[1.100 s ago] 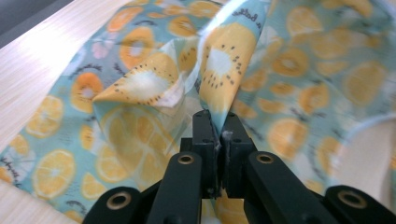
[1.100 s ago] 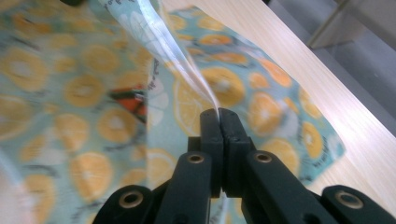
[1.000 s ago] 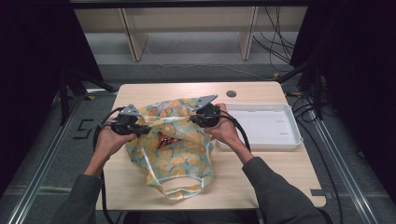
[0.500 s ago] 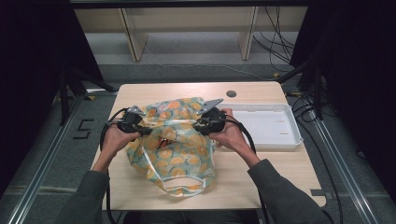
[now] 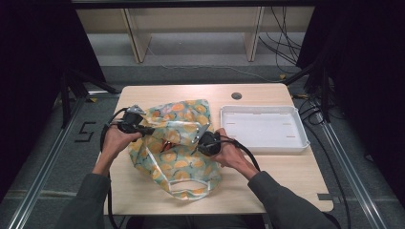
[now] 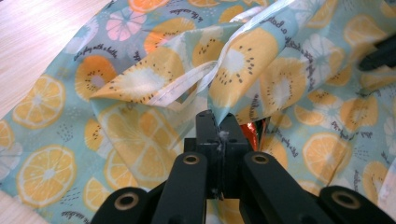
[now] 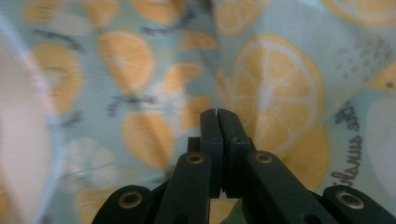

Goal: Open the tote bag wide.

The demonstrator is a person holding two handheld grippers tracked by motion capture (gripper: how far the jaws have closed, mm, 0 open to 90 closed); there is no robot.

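A pale-blue plastic bag printed with orange and lemon slices (image 5: 179,152) lies crumpled at the centre-left of the wooden surface (image 5: 282,176). The left tongs (image 6: 217,122) are clamped tight on a fold of its rim. The right tongs (image 7: 219,116) are closed too, their tips against the bag, gripping nothing visible. A white rectangular tray (image 5: 263,129) sits to the right.

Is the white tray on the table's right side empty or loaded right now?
Empty. In the high view the white tray shows only its bare floor; the fruit-print bag lies beside it, apart.
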